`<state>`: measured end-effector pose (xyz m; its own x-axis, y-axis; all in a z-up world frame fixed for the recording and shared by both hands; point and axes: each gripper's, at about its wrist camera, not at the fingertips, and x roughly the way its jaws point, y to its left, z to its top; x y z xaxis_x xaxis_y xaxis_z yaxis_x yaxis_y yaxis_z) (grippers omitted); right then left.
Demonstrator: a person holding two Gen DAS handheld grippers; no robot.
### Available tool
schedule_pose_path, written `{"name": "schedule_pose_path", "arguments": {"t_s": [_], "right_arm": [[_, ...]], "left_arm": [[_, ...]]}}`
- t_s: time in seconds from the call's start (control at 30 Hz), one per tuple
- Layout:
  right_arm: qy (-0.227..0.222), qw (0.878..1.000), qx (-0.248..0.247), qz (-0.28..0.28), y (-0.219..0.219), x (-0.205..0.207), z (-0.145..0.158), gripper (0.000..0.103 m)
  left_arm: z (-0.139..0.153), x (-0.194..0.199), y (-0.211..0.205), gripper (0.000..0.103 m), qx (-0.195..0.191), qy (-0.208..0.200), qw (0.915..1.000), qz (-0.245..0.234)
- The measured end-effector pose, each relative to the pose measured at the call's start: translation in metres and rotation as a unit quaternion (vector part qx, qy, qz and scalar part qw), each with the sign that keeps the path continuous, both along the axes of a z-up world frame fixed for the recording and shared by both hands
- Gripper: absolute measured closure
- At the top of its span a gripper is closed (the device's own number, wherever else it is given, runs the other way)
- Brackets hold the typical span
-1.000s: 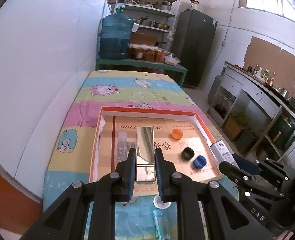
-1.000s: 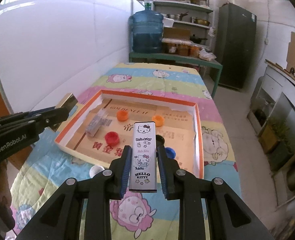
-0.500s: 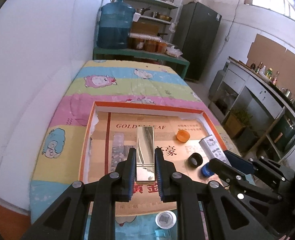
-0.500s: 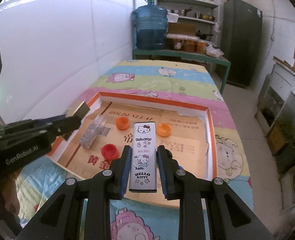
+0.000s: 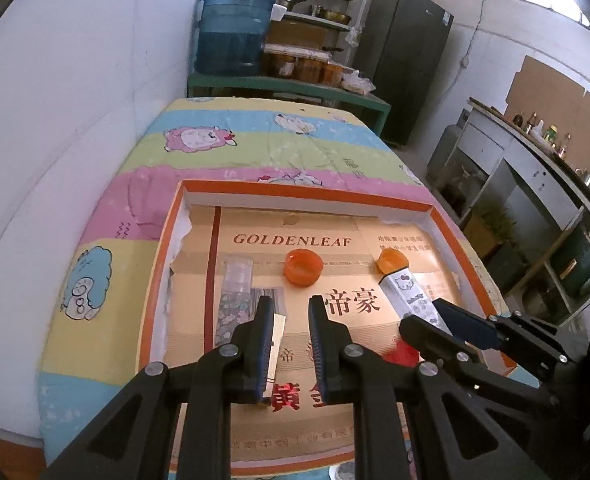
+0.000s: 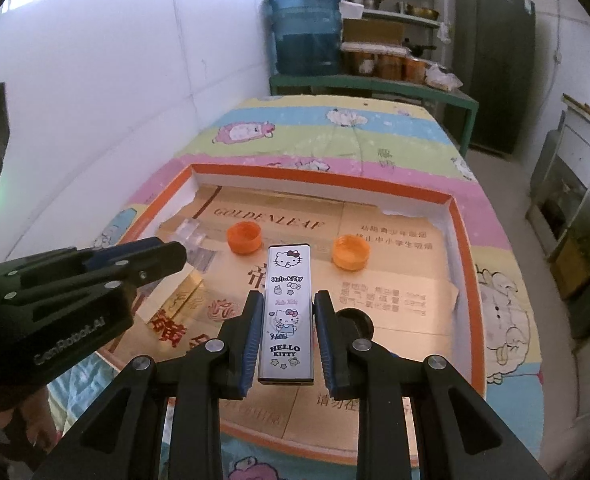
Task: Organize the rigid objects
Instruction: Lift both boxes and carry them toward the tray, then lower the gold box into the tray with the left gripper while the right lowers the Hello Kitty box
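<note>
Hovering over the orange tray (image 6: pixel 319 172), the right gripper (image 6: pixel 289 298) clamps the Hello Kitty box (image 6: pixel 289 272), not yet placed. The left gripper (image 5: pixel 289 308) stands narrow, the gold box (image 5: pixel 278 332) askew at nine o'clock between its jaws, hold unclear. An orange cap (image 5: pixel 302 266) already lies inside at twelve o'clock.

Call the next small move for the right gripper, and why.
Probably lower the right gripper until the Hello Kitty box rests on the cardboard of the tray: it is clamped over a bare patch between the orange caps, clear of both.
</note>
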<state>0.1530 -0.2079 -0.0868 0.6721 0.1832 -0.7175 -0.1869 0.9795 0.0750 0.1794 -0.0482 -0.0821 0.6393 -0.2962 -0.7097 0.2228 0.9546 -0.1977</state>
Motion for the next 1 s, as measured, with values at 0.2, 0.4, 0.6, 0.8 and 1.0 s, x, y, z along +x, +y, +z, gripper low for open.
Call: {"name": "schedule_pose_path", "arguments": {"t_s": [0.2, 0.4, 0.6, 0.8, 1.0], "right_arm": [[0.004, 1.0, -0.002, 0.014, 0.009, 0.007, -0.005, 0.076], [0.01, 1.0, -0.002, 0.025, 0.019, 0.019, -0.009, 0.076], [0.016, 0.999, -0.006, 0.032, 0.026, 0.03, -0.013, 0.076], [0.025, 0.999, -0.009, 0.042, 0.034, 0.037, -0.019, 0.077], [0.046, 0.998, -0.003, 0.046, 0.037, 0.042, -0.029, 0.075]], "left_arm": [[0.0, -0.001, 0.013, 0.084, -0.008, -0.002, 0.9999, 0.015], [0.001, -0.002, 0.024, 0.084, -0.006, -0.003, 0.9997, 0.025], [0.0, -0.001, 0.026, 0.083, -0.004, -0.001, 0.9998, 0.02], [0.002, -0.002, 0.029, 0.077, -0.005, -0.007, 0.9997, 0.021], [0.0, -0.002, 0.029, 0.077, -0.005, -0.004, 0.9998, 0.021]]}}
